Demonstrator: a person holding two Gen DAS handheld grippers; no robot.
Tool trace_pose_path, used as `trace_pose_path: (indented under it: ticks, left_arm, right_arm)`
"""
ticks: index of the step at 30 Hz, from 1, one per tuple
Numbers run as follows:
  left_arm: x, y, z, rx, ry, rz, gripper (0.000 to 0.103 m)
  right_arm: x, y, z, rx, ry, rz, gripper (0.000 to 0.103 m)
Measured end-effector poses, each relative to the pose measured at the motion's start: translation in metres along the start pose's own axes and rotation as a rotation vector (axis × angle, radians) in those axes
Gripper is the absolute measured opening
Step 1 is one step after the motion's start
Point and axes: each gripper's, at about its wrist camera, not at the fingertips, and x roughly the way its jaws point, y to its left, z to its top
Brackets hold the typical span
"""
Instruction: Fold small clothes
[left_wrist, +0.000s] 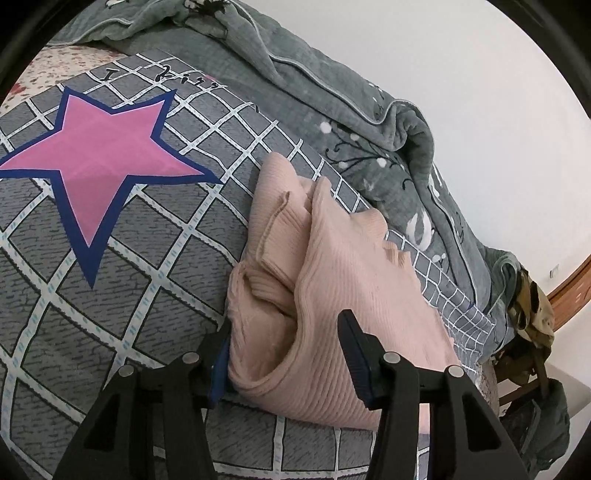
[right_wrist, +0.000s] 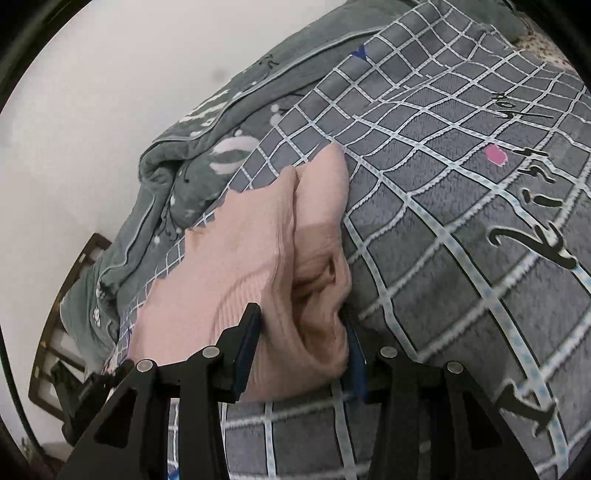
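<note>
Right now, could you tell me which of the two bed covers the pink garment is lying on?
The checked blanket with the pink star, not the green floral quilt bunched behind it.

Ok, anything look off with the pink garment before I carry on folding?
Yes: the pink ribbed garment is bunched rather than flat. A cuff lies loose on top, and the near hem gapes open between the left gripper's fingers. No damage is visible, and the checked bedspread under it looks normal.

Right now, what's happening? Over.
Left gripper and right gripper: jaws round pink top, grip unclear. Top half-folded on checked blanket. Nothing in the way.
</note>
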Motion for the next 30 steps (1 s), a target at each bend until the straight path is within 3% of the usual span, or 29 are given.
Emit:
trace_pose_path:
  ticks: [2, 4, 5, 9, 19, 30]
  left_arm:
    - [0.000, 0.002, -0.001, -0.003, 0.001, 0.024, 0.028]
    - [0.004, 0.006, 0.001, -0.016, 0.021, 0.009, 0.015]
    - [0.005, 0.009, 0.001, -0.026, 0.032, -0.003, 0.013]
    - [-0.003, 0.013, 0.000, -0.042, 0.011, -0.018, 0.011]
    - [-0.030, 0.009, -0.019, -0.043, -0.027, -0.050, 0.010]
    - [-0.076, 0.004, -0.064, 0.009, -0.042, -0.071, 0.010]
  right_arm:
    - [0.004, 0.002, 0.000, -0.019, 0.004, -0.018, 0.033]
    - [0.008, 0.002, -0.001, -0.034, 0.014, -0.020, 0.018]
    - [0.009, 0.001, -0.001, -0.028, 0.027, -0.002, 0.016]
    - [0.002, 0.002, 0.002, -0.048, 0.032, 0.013, 0.011]
    - [-0.025, 0.001, -0.002, -0.054, 0.010, 0.039, 0.010]
    - [-0.075, -0.009, -0.023, -0.084, 0.018, 0.038, 0.010]
